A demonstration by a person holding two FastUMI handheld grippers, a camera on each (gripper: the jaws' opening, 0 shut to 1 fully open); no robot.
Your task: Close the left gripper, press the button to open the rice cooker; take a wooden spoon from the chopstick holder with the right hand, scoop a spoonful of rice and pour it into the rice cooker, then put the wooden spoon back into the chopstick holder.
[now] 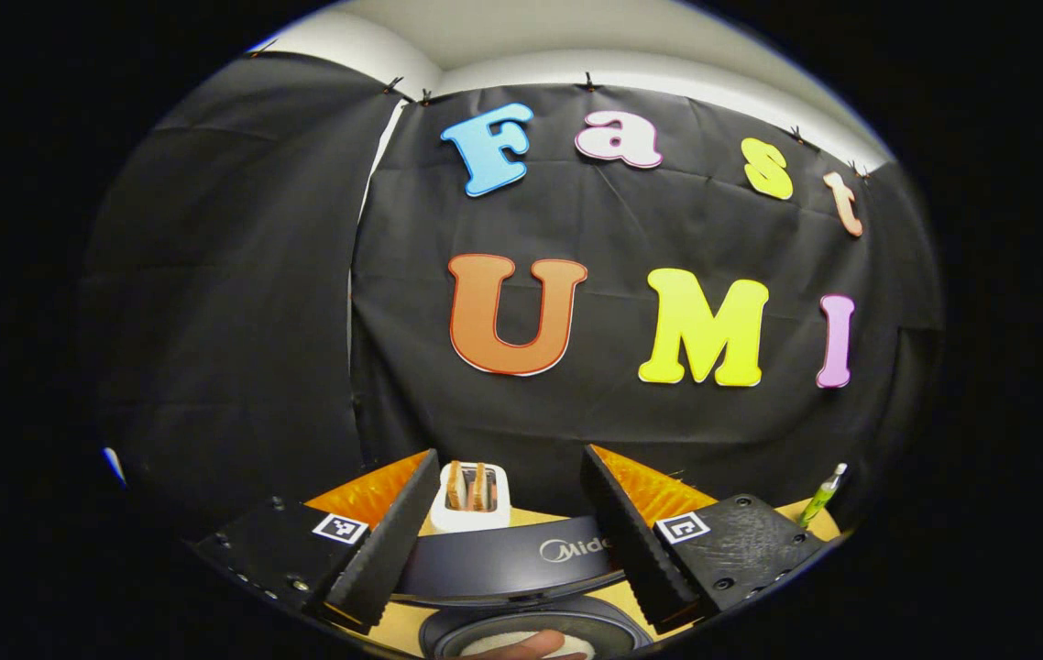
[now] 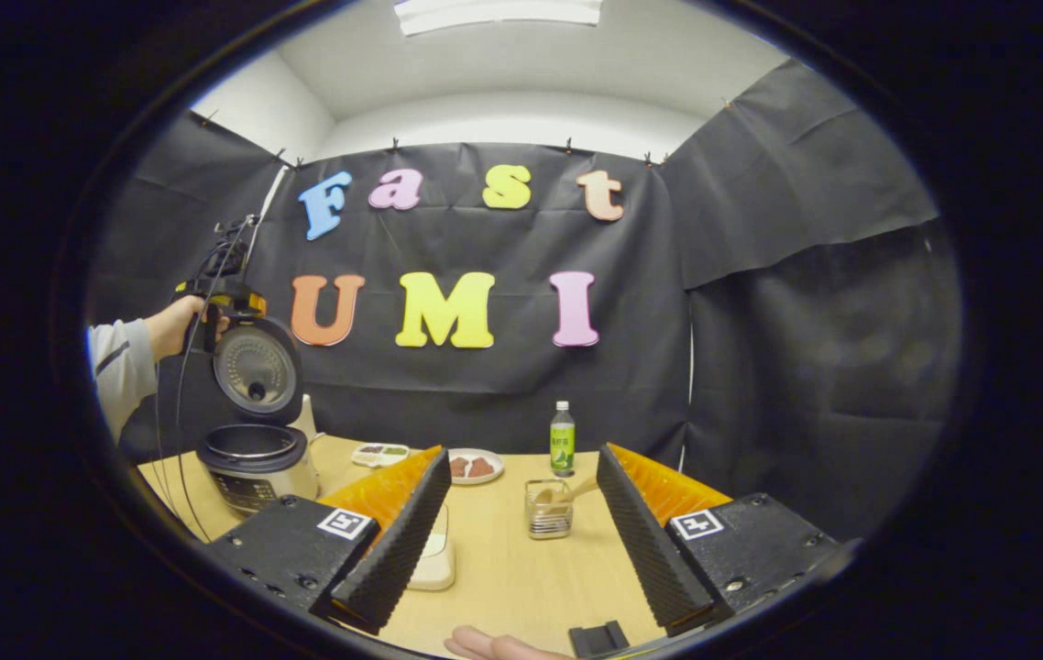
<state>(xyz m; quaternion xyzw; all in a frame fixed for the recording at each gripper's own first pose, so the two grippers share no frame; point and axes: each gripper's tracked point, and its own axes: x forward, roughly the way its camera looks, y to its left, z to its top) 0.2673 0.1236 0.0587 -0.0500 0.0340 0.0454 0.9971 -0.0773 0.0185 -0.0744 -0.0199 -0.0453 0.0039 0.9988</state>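
A: Status, left hand-held gripper [image 1: 508, 522]?
B: Released, jaws wide apart, nothing between them. It sits above the rice cooker [image 2: 256, 458]. In the left gripper view the raised lid [image 1: 508, 561] lies between the fingers, logo partly cut off, reads "Mide". Below it the inner pot [image 1: 535, 634].
A: Right one?
B: Right hand-held gripper [image 2: 521, 536] also released, nothing held, over the counter [image 2: 512, 577]. Chopstick holder [image 2: 549, 509] stands between its fingers, farther off, wooden spoon [image 2: 567, 493] inside it.
A: Cooker state?
B: Open. Right gripper view shows lid up, a person's hand [image 2: 175, 325] with the other gripper beside it.
A: Other writing?
B: Green bottle [image 2: 562, 440] has a label, too small to read. Square black-and-white markers on both grippers. Toaster [image 1: 471, 498] with bread behind the cooker.
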